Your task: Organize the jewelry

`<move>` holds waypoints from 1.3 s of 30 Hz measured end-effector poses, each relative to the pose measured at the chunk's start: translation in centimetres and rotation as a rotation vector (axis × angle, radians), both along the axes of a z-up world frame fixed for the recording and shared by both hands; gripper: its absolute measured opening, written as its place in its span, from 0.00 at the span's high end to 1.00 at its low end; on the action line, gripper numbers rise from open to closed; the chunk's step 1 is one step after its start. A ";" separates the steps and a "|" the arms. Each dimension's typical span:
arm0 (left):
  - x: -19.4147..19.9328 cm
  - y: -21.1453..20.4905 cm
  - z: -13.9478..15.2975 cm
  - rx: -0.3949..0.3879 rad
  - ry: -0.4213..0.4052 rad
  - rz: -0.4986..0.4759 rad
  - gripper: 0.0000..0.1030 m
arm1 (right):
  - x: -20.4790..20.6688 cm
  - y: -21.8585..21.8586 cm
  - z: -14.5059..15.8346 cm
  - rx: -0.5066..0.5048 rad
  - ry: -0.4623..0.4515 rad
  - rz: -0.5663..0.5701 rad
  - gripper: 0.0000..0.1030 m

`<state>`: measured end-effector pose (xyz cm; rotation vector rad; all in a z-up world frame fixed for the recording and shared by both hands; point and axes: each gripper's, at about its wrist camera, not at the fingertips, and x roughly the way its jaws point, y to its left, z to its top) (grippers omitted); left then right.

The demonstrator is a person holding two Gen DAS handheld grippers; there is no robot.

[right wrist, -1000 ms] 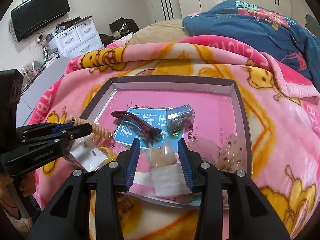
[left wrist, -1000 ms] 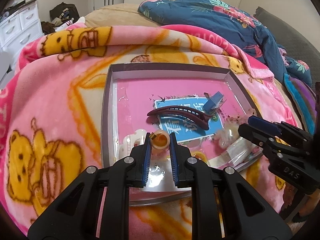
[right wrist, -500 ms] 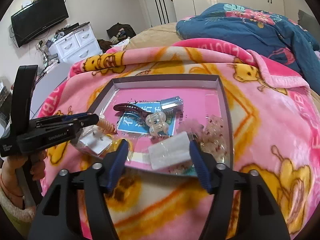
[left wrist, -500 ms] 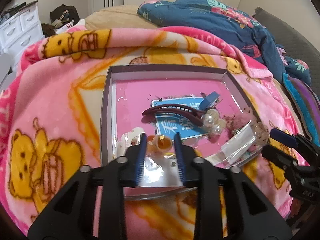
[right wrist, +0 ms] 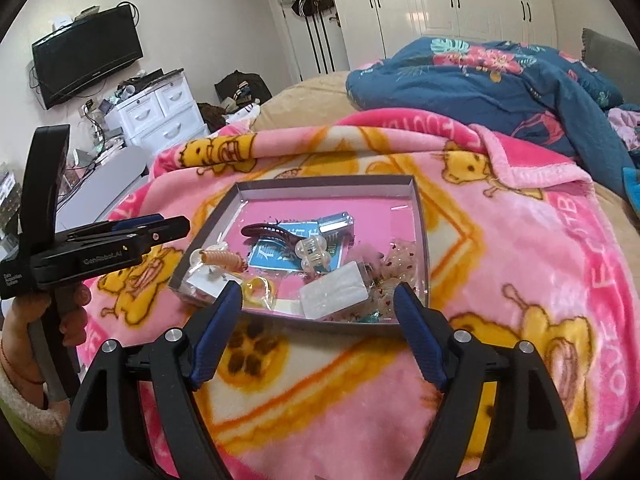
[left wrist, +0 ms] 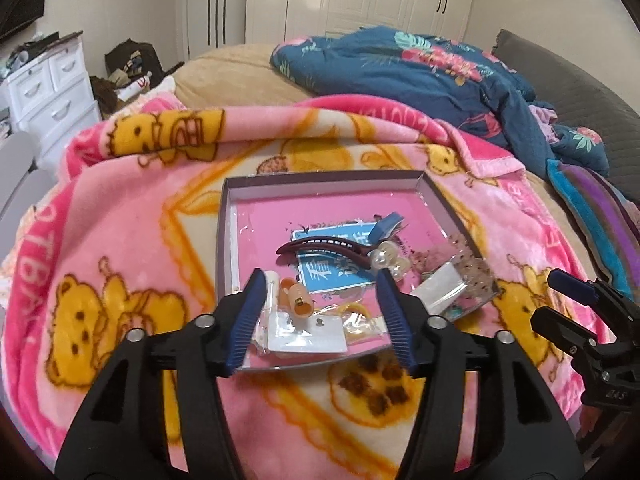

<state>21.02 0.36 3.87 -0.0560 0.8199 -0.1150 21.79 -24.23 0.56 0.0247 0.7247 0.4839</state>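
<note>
A shallow grey-walled tray point(left wrist: 225, 216) with a pink floor sits on a pink cartoon-bear blanket point(left wrist: 120, 240) spread over a bed. Inside the tray lie a long dark maroon hair clip point(left wrist: 324, 249) across a blue printed card point(left wrist: 332, 272), a small blue clip point(left wrist: 386, 224) just behind it, and a clear beaded hair tie point(right wrist: 314, 254) at the maroon clip's right end. Along the near edge sit a peach-coloured coil piece point(left wrist: 298, 300), a white card in a plastic sleeve point(left wrist: 308, 334), yellow rings point(right wrist: 260, 290) and a frosted white block point(right wrist: 334, 290). The left gripper point(left wrist: 320, 320) hovers at the tray's near edge, its blue-padded jaws spread wide and holding nothing. The right gripper point(right wrist: 318, 336) hangs just in front of the tray over the blanket, also wide open and empty. A blue floral quilt point(right wrist: 500, 76) is bunched behind.
</note>
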 end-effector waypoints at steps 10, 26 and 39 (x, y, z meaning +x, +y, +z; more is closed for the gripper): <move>-4.3 -0.4 3.1 0.005 -0.073 0.014 0.20 | -2.9 -1.1 2.3 0.037 -0.062 -0.006 0.12; -10.5 -0.2 3.5 -0.003 -0.107 0.036 0.09 | -6.5 -2.2 3.3 0.045 -0.115 -0.019 0.05; -13.4 0.2 0.3 -0.001 -0.079 0.060 0.09 | -8.4 -1.8 1.4 0.021 -0.116 -0.010 0.04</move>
